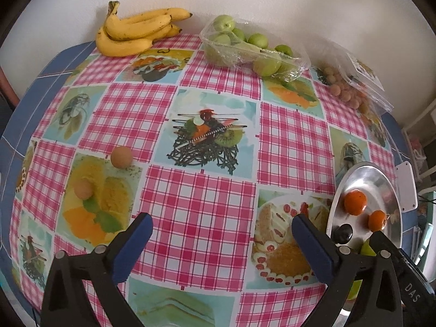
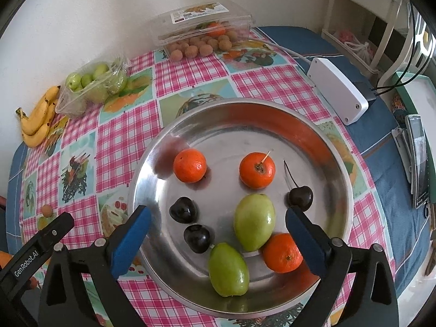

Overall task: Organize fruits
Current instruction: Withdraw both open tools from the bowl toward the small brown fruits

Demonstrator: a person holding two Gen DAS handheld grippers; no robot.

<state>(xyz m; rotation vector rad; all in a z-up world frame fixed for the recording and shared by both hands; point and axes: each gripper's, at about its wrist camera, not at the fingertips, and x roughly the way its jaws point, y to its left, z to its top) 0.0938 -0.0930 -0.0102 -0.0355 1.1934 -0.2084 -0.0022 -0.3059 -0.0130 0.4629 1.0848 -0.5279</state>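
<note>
A round metal plate (image 2: 338, 147) holds three tangerines (image 2: 190, 165), three dark cherries (image 2: 184, 209) and two green fruits (image 2: 254, 222). My right gripper (image 2: 217, 213) hangs open over the plate's near half. One green fruit lies between its blue pads (image 2: 130, 241) without touching them. My left gripper (image 1: 221, 219) is open over the checked tablecloth with nothing between its fingers. Two small brown fruits (image 1: 121, 157) lie loose on the cloth to its far left. The plate (image 1: 362, 169) sits at its right.
Along the wall lie a bunch of bananas (image 1: 136, 31), a clear tray of green fruits (image 1: 245, 51) and an open clear box with small brown fruits (image 2: 201, 46). A white box with a cable (image 2: 338, 90) and a phone (image 2: 419, 160) lie right of the plate.
</note>
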